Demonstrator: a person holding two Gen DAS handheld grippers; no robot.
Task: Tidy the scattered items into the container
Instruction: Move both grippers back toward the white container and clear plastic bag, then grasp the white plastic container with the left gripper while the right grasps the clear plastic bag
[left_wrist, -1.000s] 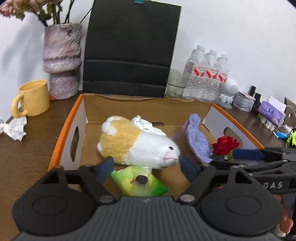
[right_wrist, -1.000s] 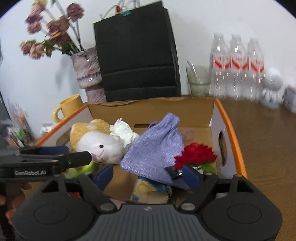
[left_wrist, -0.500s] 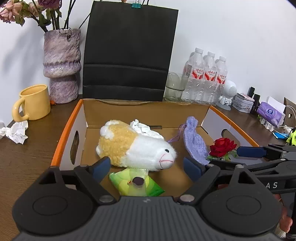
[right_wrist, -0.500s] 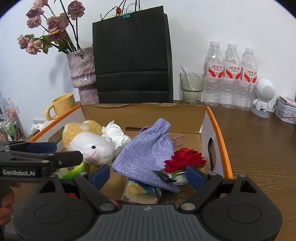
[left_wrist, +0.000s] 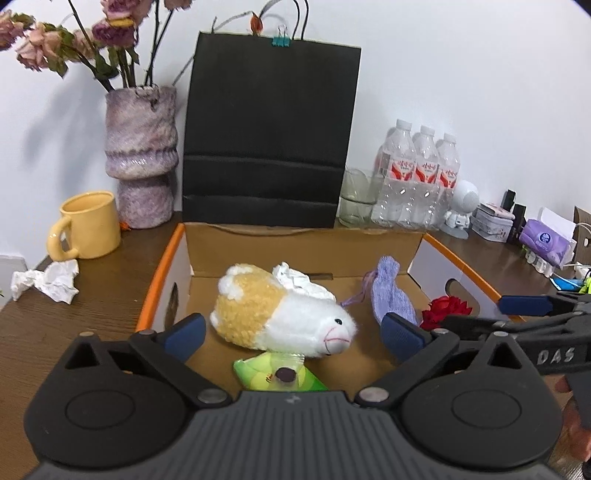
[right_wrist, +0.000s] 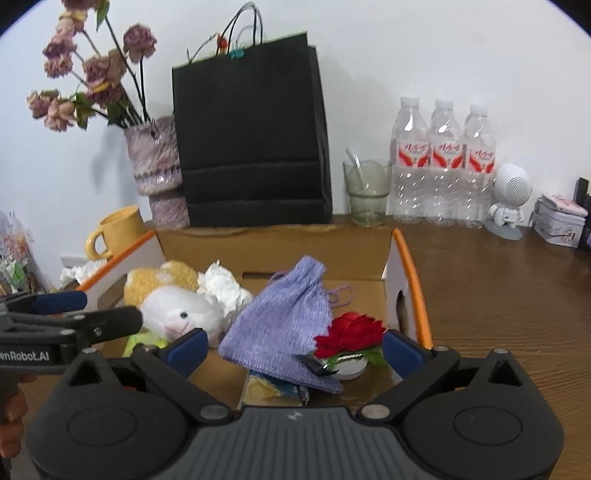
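An open cardboard box (left_wrist: 295, 240) with orange rims holds a yellow and white plush toy (left_wrist: 280, 317), a crumpled tissue (left_wrist: 295, 277), a green packet (left_wrist: 277, 376), a purple pouch (left_wrist: 389, 295) and a red rose (left_wrist: 443, 308). The box (right_wrist: 273, 240), the plush (right_wrist: 177, 310), the pouch (right_wrist: 284, 321) and the rose (right_wrist: 349, 334) also show in the right wrist view. My left gripper (left_wrist: 291, 332) is open and empty above the box's near edge. My right gripper (right_wrist: 291, 343) is open and empty, also over the near edge.
A crumpled tissue (left_wrist: 46, 280) lies on the wooden table left of the box, by a yellow mug (left_wrist: 88, 225). A vase (left_wrist: 142, 155), a black paper bag (left_wrist: 269, 133), a glass (right_wrist: 365, 192), water bottles (right_wrist: 443, 162) and a small white robot figure (right_wrist: 509, 199) stand behind.
Both grippers have risen and pulled back from the box, so more of the back wall and table shows. The items in the box have not moved.
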